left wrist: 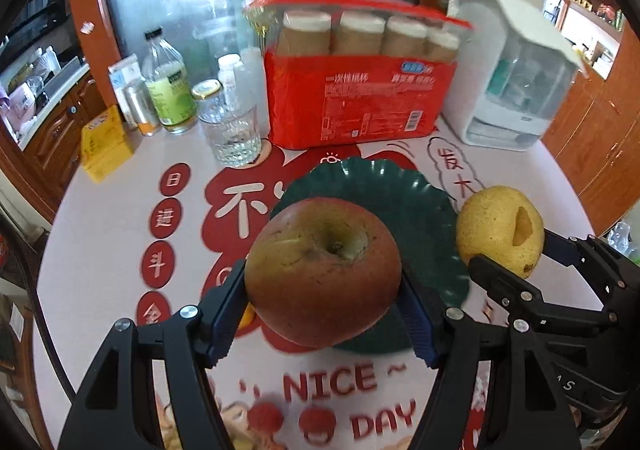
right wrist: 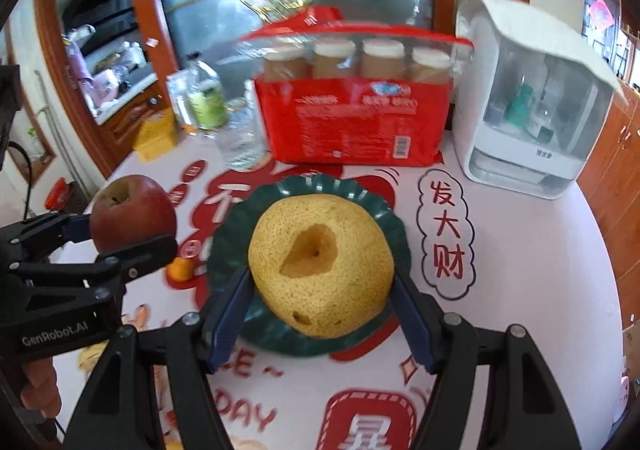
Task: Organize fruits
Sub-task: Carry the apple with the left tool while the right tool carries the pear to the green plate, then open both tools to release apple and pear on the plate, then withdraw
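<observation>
1. Right now you're mid-carry: left tool (left wrist: pixel 324 324) is clamped on the apple (left wrist: pixel 323 274), right tool (right wrist: pixel 324 320) is clamped on the pear (right wrist: pixel 322 266), both jaws about half spread with pads pressed on the fruit.
2. Both fruits hang above the green plate (left wrist: pixel 420 202); apple over its near-left edge, pear over its centre in the right wrist view. Neither looks set down yet.
3. Step in hand, my read: bringing both fruits to the plate.
4. Next move likely needs lowering each onto the plate, then spreading the jaws. The plate is small, so stagger the drops or the tools may bump.
5. A small orange fruit (right wrist: pixel 180 269) sits on the desk (left wrist: pixel 540 190) just left of the plate, probably next to collect.
6. Behind the plate: red pack of cups (left wrist: pixel 360 106), glass tumbler (left wrist: pixel 232 134), bottles, white dispenser (left wrist: pixel 516 78). All well clear of the drop.
7. Round fruit could roll off the fluted rim.
</observation>
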Demonstrator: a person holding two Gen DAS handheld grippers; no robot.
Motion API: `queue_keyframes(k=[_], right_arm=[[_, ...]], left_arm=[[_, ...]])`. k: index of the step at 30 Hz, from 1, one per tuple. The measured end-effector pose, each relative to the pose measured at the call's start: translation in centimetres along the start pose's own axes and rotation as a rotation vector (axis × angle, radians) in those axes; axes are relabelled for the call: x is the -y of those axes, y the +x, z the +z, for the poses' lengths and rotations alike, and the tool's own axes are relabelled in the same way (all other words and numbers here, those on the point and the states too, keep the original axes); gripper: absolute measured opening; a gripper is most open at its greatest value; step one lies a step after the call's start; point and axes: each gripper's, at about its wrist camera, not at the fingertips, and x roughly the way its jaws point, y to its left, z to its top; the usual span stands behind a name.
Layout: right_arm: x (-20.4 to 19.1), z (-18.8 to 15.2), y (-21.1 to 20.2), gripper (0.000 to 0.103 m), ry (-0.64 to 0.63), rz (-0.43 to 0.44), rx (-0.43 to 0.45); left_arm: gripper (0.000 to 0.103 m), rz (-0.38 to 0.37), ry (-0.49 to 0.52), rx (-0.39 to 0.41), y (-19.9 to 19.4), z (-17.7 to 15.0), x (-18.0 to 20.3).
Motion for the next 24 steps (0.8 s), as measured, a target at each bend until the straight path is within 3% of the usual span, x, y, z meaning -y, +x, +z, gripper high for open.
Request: queue_keyframes(k=[6,12,21,22,24], right_arm=[[1.2,-0.4,6.0,0.069,-0.008,-0.038,-0.086],[1.1,-1.7,9.9,0.07,-0.012,-0.033,-0.171],[0.2,-1.6,10.1,0.071,-0.053,-0.031,-0.134],[0.2,-1.6,9.9,0.071,-0.056,-0.026,-0.127],[0.0,-1.5,9.7,0.071,-0.068,-0.023,-0.122]], left_arm=[[0.069,-0.019,-0.061,-0.104,6.9,0.7,-0.4],[0.069,0.006,-0.043,-0.152,10.9,1.0,0.8],[0.07,0.013,-0.049,-0.212,13.7,0.8,1.9],[0.071,0.015,-0.055,-0.207,13.7,0.9,1.9],[0.089,0.01,-0.059,-0.201,13.4,1.1,1.7]])
